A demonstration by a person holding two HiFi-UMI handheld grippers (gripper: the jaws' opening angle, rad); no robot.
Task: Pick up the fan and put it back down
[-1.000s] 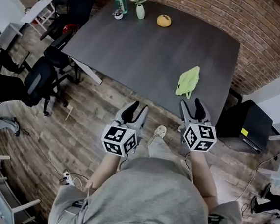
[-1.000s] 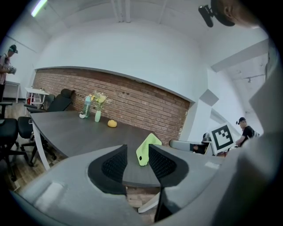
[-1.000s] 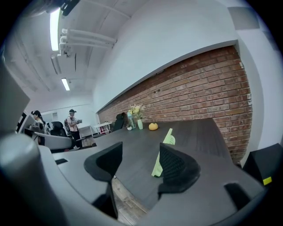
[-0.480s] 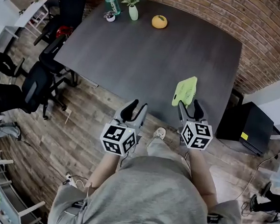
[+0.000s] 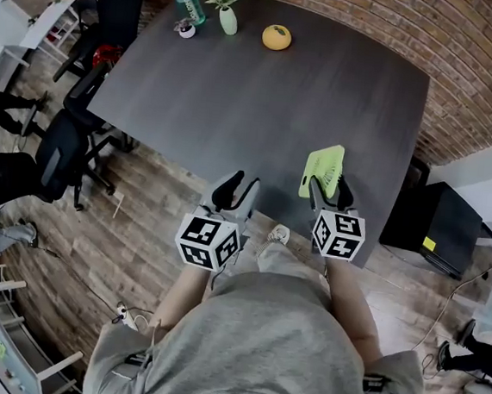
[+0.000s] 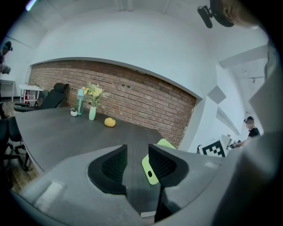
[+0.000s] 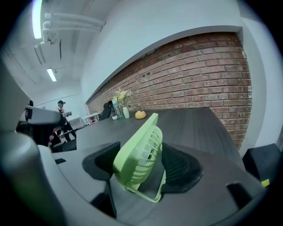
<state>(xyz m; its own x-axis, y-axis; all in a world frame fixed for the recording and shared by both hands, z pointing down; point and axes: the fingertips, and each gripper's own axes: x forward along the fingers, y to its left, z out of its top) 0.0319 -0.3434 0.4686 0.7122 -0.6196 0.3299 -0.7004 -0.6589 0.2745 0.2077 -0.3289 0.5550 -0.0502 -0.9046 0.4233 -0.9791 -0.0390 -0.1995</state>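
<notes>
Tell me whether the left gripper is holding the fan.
No, the jaws of the left gripper stand apart over bare table, and the fan sits farther off to their right.

the fan [image 7: 137,154] is matt green plastic, the table [image 5: 239,87] dark matt wood grain, the wall [image 5: 465,74] rough brick.

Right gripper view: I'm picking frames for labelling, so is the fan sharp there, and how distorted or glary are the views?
Right gripper view: the fan is sharp, the brick wall bows from the wide lens, corners go black. Left gripper view: same bowing and black corners. Head view: soft even light, no hard glare on the table.
</notes>
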